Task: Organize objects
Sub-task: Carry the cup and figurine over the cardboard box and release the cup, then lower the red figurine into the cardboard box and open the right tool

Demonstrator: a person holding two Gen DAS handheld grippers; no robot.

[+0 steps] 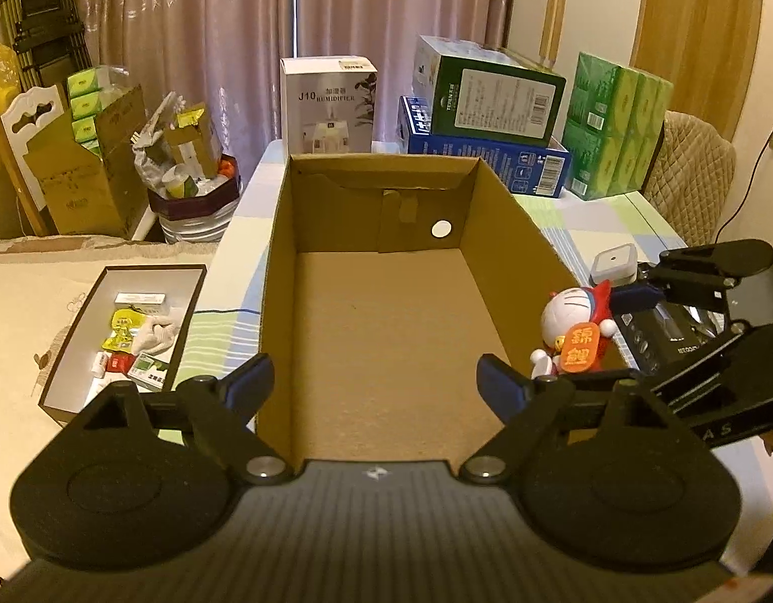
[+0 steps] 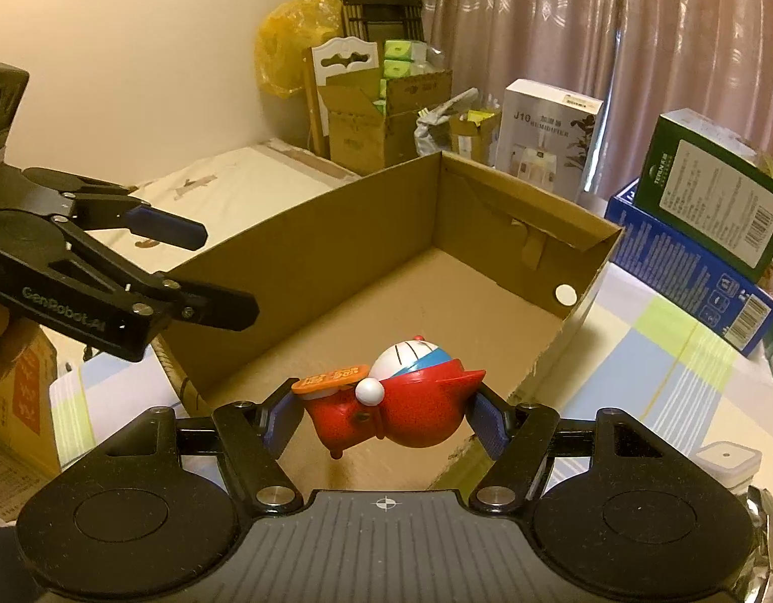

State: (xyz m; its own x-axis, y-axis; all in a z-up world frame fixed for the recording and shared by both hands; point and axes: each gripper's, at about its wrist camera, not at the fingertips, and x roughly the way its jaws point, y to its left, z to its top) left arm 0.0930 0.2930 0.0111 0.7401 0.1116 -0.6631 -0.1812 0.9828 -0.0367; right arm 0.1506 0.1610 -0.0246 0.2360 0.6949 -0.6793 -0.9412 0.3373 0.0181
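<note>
1. Cardboard box (image 1: 381, 311), open at the top and bare inside, sits on a table with a striped, checked cloth (image 1: 602, 216); everything else is easiest placed from it.
2. Holding a small toy figure (image 2: 411, 397), the right gripper (image 2: 386, 417) has its two blue-padded fingers pressed against the toy's red body, one on each side.
3. That figure, with a white round head, red outfit and an orange tag, hangs tilted just above the box's near right rim, off the table.
4. From the other camera the same toy (image 1: 577, 331) shows just outside the box's right wall, pinched by the right gripper (image 1: 632, 296) coming in from that side.
5. Over the near end of the box hangs the left gripper (image 1: 376, 382), its fingers spread wide apart with nothing between them.
6. Seen from the right, the left gripper (image 2: 215, 271) reaches over the box's left wall with its fingers apart.
7. Beyond the far end of the box stand a white humidifier carton (image 1: 328, 105), a blue carton (image 1: 486, 161) with a dark green one (image 1: 491, 90) stacked on it, and a pack of green tissues (image 1: 612, 125).
8. Left of the box, on a lower pale surface, lies a shallow tray (image 1: 185, 281) of small packets.
9. Right of the box, just past the toy, sits a small white square device (image 1: 612, 261).
</note>
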